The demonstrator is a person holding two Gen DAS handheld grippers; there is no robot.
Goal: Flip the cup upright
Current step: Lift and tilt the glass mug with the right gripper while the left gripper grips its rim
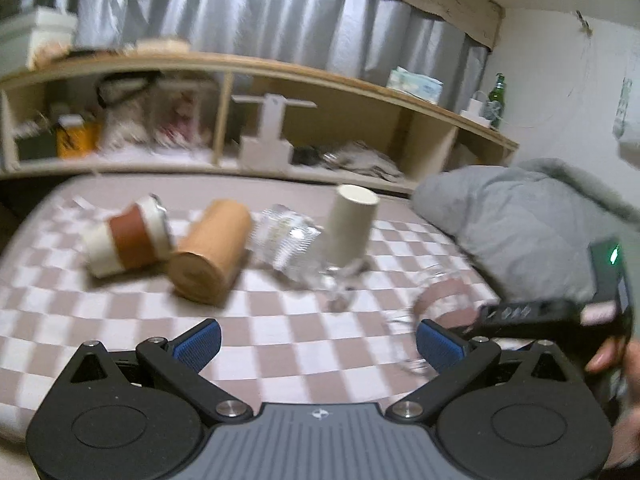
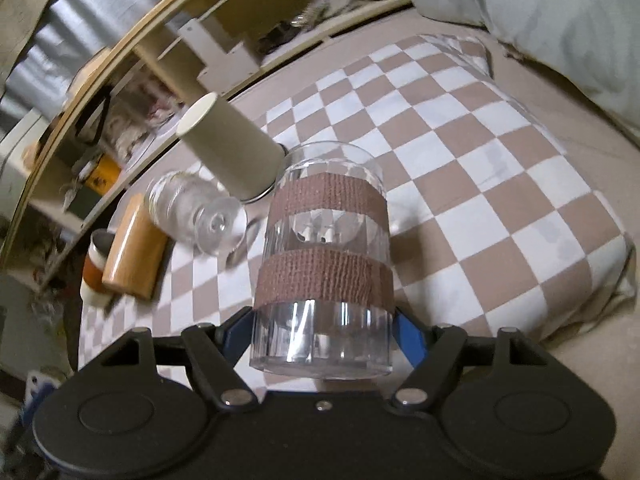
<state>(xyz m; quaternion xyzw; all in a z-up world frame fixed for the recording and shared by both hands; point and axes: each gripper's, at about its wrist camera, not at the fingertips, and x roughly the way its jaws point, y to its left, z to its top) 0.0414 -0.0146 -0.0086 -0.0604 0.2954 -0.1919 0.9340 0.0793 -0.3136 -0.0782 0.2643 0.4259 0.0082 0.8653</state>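
cup clamped between right gripper fingers | left gripper fingers spread, holding nothing

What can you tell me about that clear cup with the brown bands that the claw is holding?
The clear faceted cup looks like glass or plastic, with two rough brown bands wrapped around it. The right claw grips it by the sides near one end, blue pads pressed against it. It is held above the checkered cloth.
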